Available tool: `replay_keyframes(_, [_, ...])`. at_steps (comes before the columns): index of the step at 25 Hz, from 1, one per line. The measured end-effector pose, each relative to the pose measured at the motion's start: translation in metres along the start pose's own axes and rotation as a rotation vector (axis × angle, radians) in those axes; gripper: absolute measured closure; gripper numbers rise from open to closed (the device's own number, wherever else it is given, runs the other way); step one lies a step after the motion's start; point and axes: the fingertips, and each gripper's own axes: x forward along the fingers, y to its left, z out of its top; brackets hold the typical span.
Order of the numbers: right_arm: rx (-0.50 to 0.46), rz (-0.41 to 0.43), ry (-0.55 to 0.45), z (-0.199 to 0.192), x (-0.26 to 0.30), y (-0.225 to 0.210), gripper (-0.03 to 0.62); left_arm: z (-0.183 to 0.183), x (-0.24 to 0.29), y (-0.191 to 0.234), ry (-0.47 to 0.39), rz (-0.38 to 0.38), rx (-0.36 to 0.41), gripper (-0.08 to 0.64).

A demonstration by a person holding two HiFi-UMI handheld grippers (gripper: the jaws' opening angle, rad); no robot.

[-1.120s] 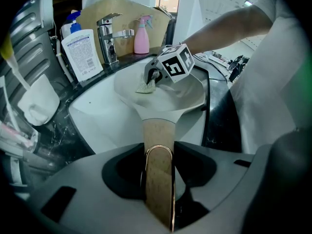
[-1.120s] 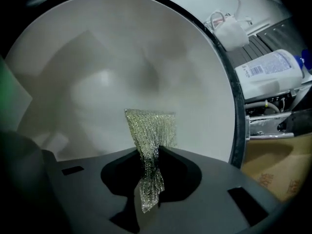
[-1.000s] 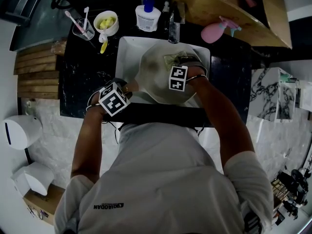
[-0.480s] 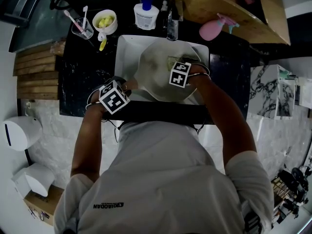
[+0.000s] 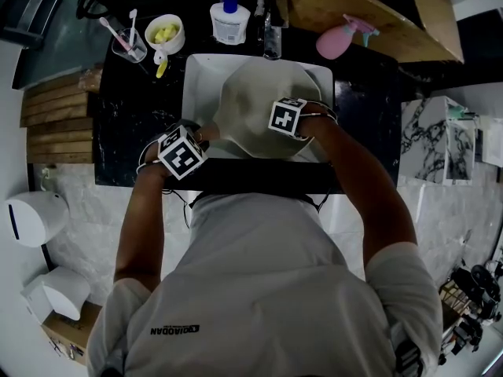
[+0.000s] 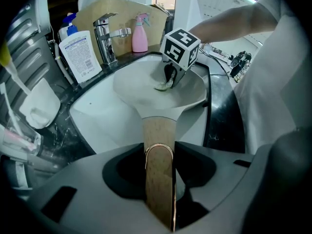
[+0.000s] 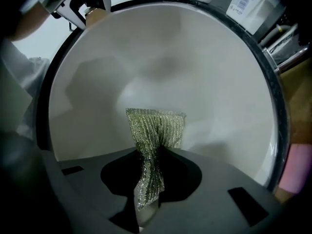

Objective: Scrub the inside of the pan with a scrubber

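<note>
Right gripper (image 7: 146, 182): crumpled, glittery green scrubber (image 7: 156, 128)

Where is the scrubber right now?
In the right gripper view, the scrubber sits pinched in the right gripper, its free end against the pan's inner wall.

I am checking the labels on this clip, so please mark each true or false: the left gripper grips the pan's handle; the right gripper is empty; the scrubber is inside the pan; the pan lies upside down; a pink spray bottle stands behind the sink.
1. The left gripper is shut on the wooden handle of the pan. True.
2. The right gripper is empty. False: it is shut on the green scrubber.
3. The scrubber is inside the pan. True.
4. The pan lies upside down. False: its open side faces up, over the white sink.
5. A pink spray bottle stands behind the sink. True.
</note>
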Motion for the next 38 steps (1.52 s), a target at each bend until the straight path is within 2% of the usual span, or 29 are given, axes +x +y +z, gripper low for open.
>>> replay_keyframes(4, [0.065, 0.123, 0.012, -0.004, -0.002, 0.025, 0.495, 0.0, 0.0, 0.0, 0.002, 0.006, 0.003, 0.379])
replay_keyframes(9, [0.101, 0.248, -0.046, 0.006, -0.006, 0.048, 0.495, 0.0, 0.0, 0.001, 0.002, 0.013, 0.011, 0.38])
replay_keyframes(18, [0.297, 0.529, -0.188, 0.037, -0.017, 0.074, 0.498, 0.0, 0.0, -0.001, -0.002, 0.007, 0.01, 0.379])
replay_keyframes(21, [0.334, 0.579, -0.228, 0.047, -0.022, 0.079, 0.5, 0.0, 0.0, 0.0, -0.004, 0.013, 0.017, 0.379])
replay_keyframes(24, [0.355, 0.594, -0.255, 0.052, -0.025, 0.082, 0.502, 0.0, -0.001, 0.0, -0.007, 0.021, 0.023, 0.379])
replay_keyframes(27, [0.392, 0.583, -0.305, 0.055, -0.032, 0.081, 0.503, 0.001, -0.001, 0.0, -0.015, 0.024, 0.034, 0.377])
replay_keyframes(29, [0.406, 0.527, -0.356, 0.057, -0.038, 0.075, 0.505, 0.0, -0.002, 0.001, -0.018, 0.025, 0.049, 0.377])
replay_keyframes(33, [0.436, 0.301, -0.492, 0.056, -0.058, 0.058, 0.508, 0.0, -0.01, 0.001, -0.027, 0.033, 0.092, 0.376])
replay_keyframes(36, [0.55, 0.132, -0.622, 0.052, -0.081, 0.045, 0.508, -0.001, -0.021, 0.0, -0.039, 0.053, 0.139, 0.369])
replay_keyframes(38, [0.618, 0.051, -0.711, 0.05, -0.099, 0.042, 0.508, -0.002, -0.03, -0.001, -0.048, 0.067, 0.169, 0.364])
